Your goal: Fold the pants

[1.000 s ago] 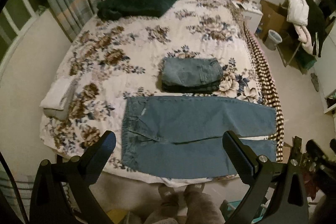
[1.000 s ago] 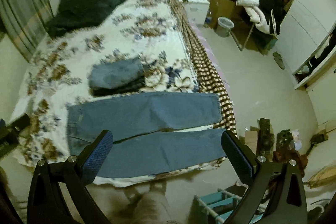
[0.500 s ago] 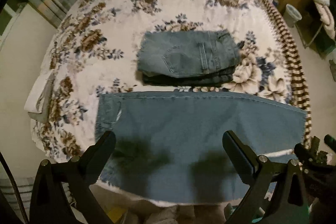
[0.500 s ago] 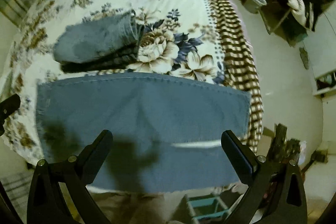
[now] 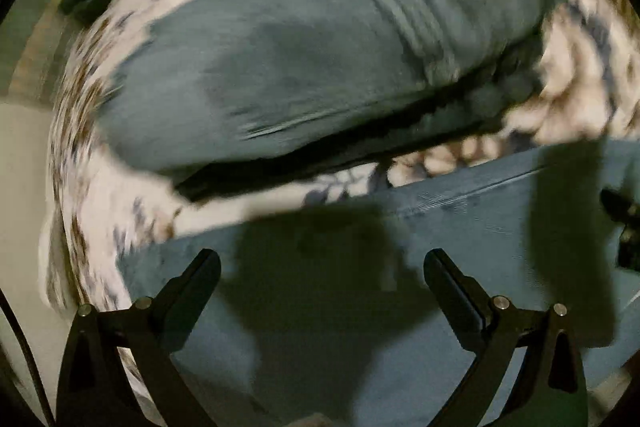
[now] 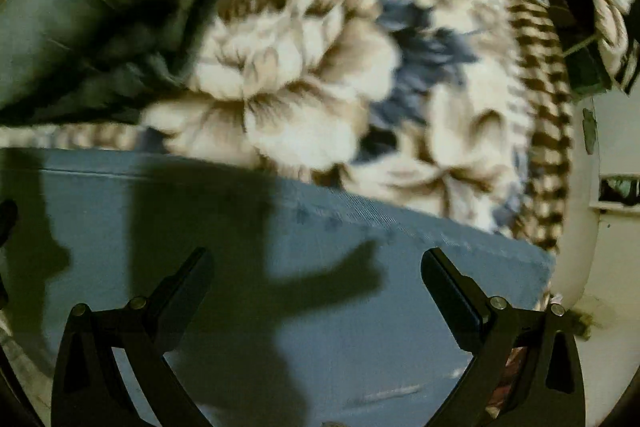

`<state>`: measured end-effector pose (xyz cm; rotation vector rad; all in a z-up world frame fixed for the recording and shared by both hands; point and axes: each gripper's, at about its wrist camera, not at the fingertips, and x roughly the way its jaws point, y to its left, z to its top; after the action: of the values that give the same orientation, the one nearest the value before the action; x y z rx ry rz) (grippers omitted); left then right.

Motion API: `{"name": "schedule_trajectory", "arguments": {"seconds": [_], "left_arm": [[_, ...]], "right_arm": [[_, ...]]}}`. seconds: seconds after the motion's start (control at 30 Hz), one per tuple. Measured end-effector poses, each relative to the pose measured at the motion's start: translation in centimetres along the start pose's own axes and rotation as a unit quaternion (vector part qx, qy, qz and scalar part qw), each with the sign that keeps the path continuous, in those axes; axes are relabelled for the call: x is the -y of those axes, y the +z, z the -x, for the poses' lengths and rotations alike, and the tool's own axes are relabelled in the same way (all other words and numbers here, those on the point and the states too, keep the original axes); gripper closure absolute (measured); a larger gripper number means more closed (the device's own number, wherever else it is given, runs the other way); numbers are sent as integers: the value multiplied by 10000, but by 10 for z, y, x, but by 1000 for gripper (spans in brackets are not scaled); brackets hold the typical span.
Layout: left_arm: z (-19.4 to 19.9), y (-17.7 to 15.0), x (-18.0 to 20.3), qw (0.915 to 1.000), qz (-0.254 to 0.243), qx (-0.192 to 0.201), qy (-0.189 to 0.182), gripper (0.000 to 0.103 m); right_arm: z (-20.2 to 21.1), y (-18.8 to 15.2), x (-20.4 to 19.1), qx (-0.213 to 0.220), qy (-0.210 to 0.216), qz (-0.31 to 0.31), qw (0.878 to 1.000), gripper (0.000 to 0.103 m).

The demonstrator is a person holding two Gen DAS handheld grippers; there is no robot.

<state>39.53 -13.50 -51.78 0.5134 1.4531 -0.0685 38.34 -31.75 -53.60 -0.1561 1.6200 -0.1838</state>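
Left wrist view: we hover low over flat light-blue denim pants (image 5: pixel 460 267).
Both our left gripper (image 5: pixel 322 263) and right gripper (image 6: pixel 316 263) hold fingers apart, gripping nothing.

We see both views dim and yellowish, ringed by black fisheye corners. Motion blur smears the folded jeans (image 5: pixel 320 47) and floral bedspread (image 6: pixel 320 75) toward 12 o'clock. Hard dark shadows fall across the spread pants (image 6: pixel 360 307) around 6 o'clock, where focus is sharper.

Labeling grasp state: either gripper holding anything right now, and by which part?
Nothing held. Left gripper and right gripper are both open above the flat jeans, with no fabric between the fingers.
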Motion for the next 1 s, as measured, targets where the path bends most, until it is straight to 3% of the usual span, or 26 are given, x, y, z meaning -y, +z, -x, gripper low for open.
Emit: {"name": "schedule_trajectory", "arguments": {"seconds": [0.1,0.2,0.23,0.27,0.3,0.37,0.5,0.57,0.67,1.0], "left_arm": [[-34,8,18,9978,-630,-211,18,0],[-50,15,22,9954,-883,-281,-226,1],[-52,17,19,9947,-885,-298,-429,6],[-52,18,18,9936,-894,-324,-614,19],[-52,18,17,9912,-943,-341,-861,25],[-48,17,16,9880,-1036,-295,-1103,52],[-32,14,19,9866,-1177,-133,-1120,77],[-23,13,13,9876,-1053,-93,-1158,90],[-5,10,-1,9890,-776,-7,-1258,96],[63,-23,-22,9913,-102,269,-1281,97]], "right_arm": [[-36,14,-8,-374,-17,257,9990,0],[-49,24,-9,-513,121,509,9973,0],[-50,28,-10,-524,186,640,9964,0],[-50,29,-10,-505,231,694,9960,3],[-48,32,-11,-395,373,839,9950,10],[-43,34,-15,-253,565,1063,9924,26],[-27,29,-25,-75,702,1267,9894,81],[-18,25,-31,8,700,1267,9895,93],[-1,15,-26,118,805,1086,9908,97],[78,-58,7,637,1015,728,9901,97]]}}
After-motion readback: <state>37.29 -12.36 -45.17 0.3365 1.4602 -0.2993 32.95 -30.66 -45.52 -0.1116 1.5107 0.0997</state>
